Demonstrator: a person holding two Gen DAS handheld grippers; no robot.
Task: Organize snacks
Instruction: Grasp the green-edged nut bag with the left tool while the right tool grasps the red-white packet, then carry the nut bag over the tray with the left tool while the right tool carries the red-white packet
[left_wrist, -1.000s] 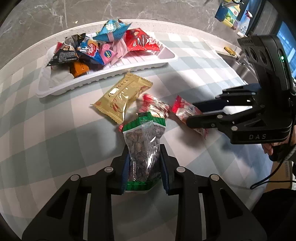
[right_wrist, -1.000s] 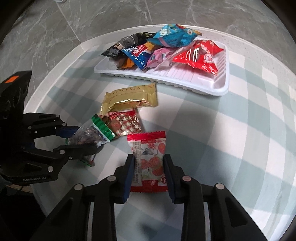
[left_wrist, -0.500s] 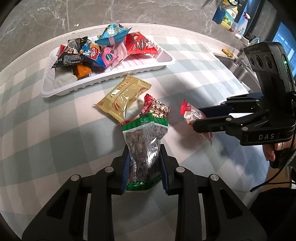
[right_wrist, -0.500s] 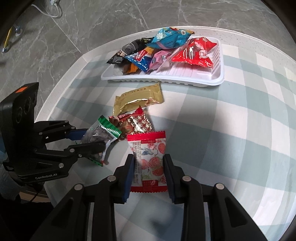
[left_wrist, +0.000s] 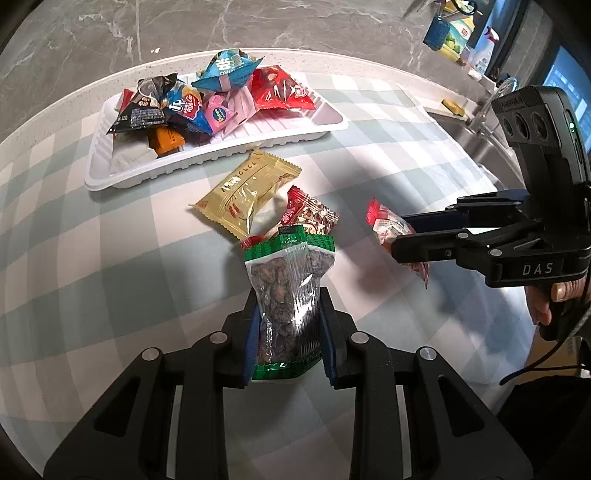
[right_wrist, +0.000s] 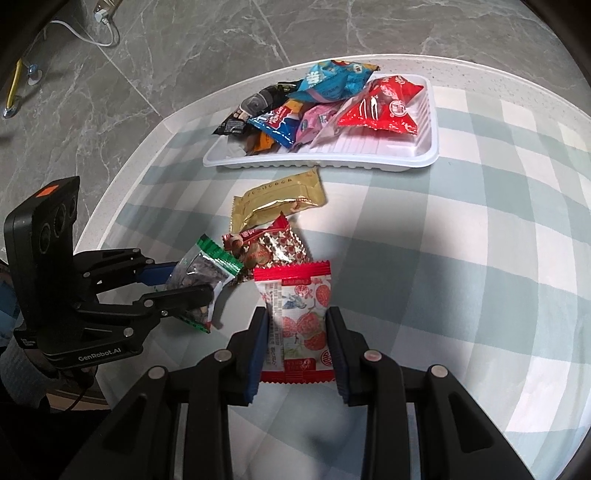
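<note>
My left gripper (left_wrist: 288, 314) is shut on a clear, green-edged packet of nuts (left_wrist: 290, 288) and holds it above the table. It also shows in the right wrist view (right_wrist: 195, 291). My right gripper (right_wrist: 297, 325) is shut on a red-and-white strawberry packet (right_wrist: 301, 314), also lifted; the left wrist view shows it (left_wrist: 388, 225). A gold packet (left_wrist: 247, 192) and a red patterned packet (left_wrist: 308, 216) lie on the checked tablecloth. A white tray (left_wrist: 207, 162) behind them holds several snack bags.
The round table's edge (right_wrist: 122, 177) curves along the left, with grey marble floor beyond. A sink and faucet (left_wrist: 484, 122) sit at the right in the left wrist view, with bottles on a ledge behind.
Both grippers have lifted their packets off the table and risen. The tray and the two loose packets have not moved.
</note>
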